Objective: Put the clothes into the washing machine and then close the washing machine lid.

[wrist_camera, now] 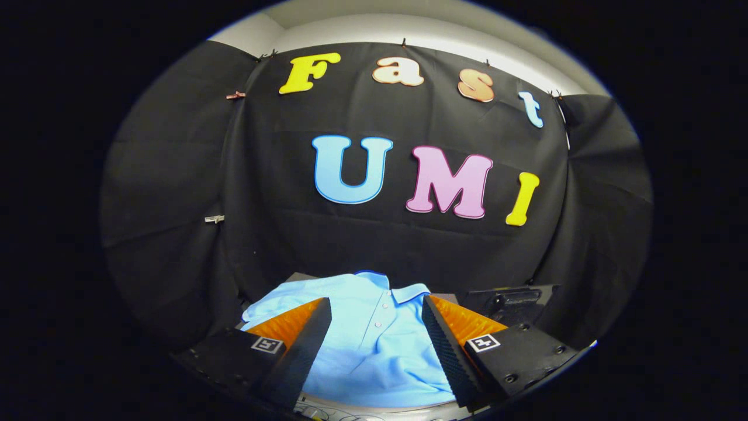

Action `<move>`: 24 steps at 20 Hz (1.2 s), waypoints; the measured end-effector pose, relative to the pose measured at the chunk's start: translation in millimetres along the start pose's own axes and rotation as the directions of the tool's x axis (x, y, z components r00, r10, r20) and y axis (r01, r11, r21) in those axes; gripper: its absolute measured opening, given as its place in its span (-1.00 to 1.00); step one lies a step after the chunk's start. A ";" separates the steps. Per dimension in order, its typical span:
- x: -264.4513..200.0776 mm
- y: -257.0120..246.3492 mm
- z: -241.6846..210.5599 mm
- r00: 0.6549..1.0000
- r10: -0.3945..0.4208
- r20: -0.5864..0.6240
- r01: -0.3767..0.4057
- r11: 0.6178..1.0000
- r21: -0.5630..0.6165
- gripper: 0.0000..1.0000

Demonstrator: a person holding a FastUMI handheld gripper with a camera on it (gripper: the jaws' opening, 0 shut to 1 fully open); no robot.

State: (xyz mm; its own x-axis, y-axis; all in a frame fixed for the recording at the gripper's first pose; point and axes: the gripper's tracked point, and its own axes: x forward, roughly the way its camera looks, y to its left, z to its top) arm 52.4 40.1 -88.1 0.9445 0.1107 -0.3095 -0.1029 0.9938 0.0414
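The gripper point(376, 333) is nearest, its two ridged fingers point(304, 345) spread wide apart and pressing on nothing. Between and just beyond the fingers lies a light blue polo shirt of soft knit fabric point(374, 351), spread flat with its buttoned placket facing up and its collar point(403, 291) at the far end. One sleeve reaches past the left finger. Beyond the shirt's collar, to its right, sits a dark boxy object point(508, 301); what it is cannot be told. Behind the shirt hangs the black cloth booth wall point(263, 204).
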 end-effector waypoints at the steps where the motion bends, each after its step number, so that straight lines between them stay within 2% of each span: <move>1: 7.1 -0.3 -6.1 0.999 -0.003 -0.032 0.003 1.000 0.004 0.96; 9: 63.6 -7.0 -42.5 0.976 -0.008 -0.217 0.016 0.999 0.035 0.96; 16: 95.1 -8.1 -82.7 0.924 -0.008 -0.383 0.034 0.998 0.061 0.96; 21: 112.2 -4.4 -97.1 0.900 -0.016 -0.436 0.043 0.998 0.052 0.96; 23: 112.1 -0.9 -112.7 0.879 -0.011 -0.478 0.032 0.999 0.036 0.96; 24: 114.3 -2.7 -109.1 0.887 -0.007 -0.461 0.035 0.998 0.053 0.97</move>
State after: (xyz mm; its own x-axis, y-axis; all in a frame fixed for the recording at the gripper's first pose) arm 126.7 50.8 -227.2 0.6951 0.0944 -0.7127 -0.0528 0.9954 0.0803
